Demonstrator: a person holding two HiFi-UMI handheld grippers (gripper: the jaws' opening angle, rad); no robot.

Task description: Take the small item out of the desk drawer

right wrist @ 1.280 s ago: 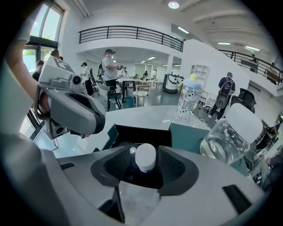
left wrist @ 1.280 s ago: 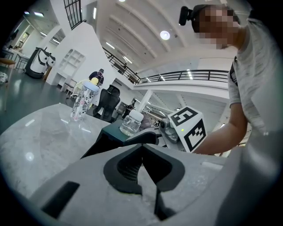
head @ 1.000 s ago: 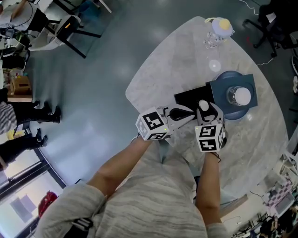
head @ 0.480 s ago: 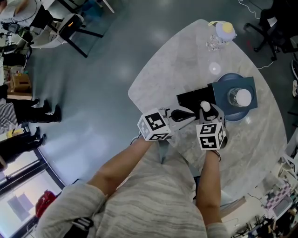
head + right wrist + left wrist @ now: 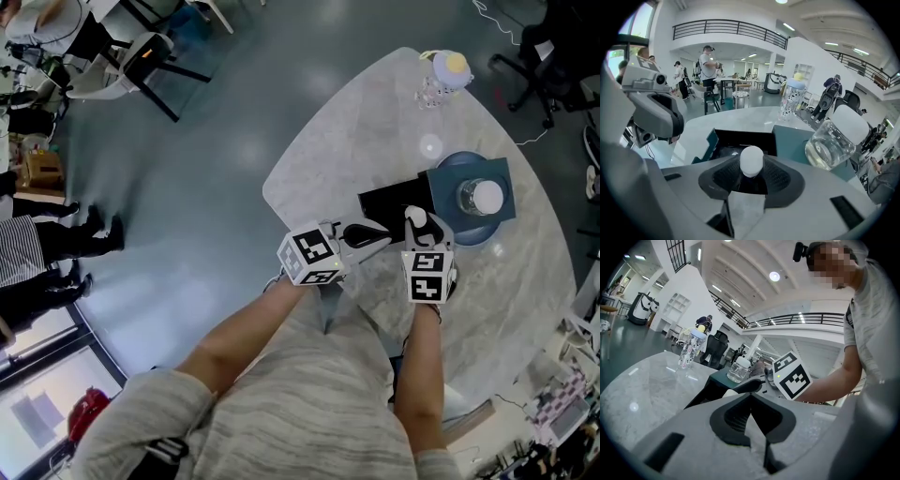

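My right gripper (image 5: pixel 751 174) is shut on a small white rounded item (image 5: pixel 751 161), which stands up between its dark pads. In the head view the gripper (image 5: pixel 419 226) holds the item (image 5: pixel 412 213) over the front of the open black drawer (image 5: pixel 389 199). The drawer (image 5: pixel 740 139) belongs to a teal desk box (image 5: pixel 448 178) on the marble table. Just left of the drawer, my left gripper (image 5: pixel 384 229) is shut with nothing in it. Its jaws (image 5: pixel 751 398) meet at the tips.
A glass jar with a white lid (image 5: pixel 484 196) stands on top of the teal box on a round blue mat (image 5: pixel 487 231). A spotted bottle with a yellow cap (image 5: pixel 443 72) is at the table's far end. The table edge (image 5: pixel 281 220) runs close to my left gripper. People and chairs stand further off.
Hardly anything differs: my right gripper with the white item has shifted slightly over the drawer front. My left gripper has stayed where it was.
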